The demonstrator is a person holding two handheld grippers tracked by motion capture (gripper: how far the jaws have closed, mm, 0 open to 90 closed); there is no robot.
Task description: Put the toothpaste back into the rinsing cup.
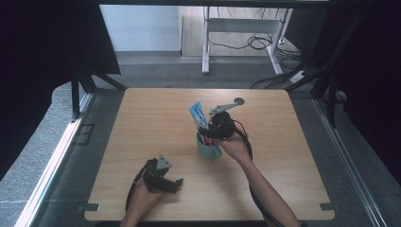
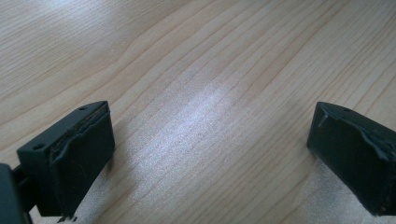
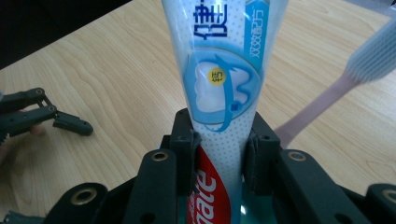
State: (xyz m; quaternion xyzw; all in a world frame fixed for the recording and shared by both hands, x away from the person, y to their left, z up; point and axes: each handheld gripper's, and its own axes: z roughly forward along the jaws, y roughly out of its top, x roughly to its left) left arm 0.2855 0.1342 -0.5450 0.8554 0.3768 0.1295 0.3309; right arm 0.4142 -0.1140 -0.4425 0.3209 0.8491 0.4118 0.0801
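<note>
Our right gripper (image 3: 219, 149) has its jaws pressed on both sides of a blue-and-white toothpaste tube (image 3: 223, 79), which stands upright in a teal mug (image 1: 208, 147) near the middle of the wooden table (image 1: 142, 123). We see a second, red toothpaste tube (image 3: 205, 196) just beside it in the mug, and a pink-handled toothbrush (image 3: 345, 79) leaning away. Our left gripper (image 1: 176, 185) rests on the table near its front edge, well apart from the mug, jaws spread wide with only bare wood between them.
</note>
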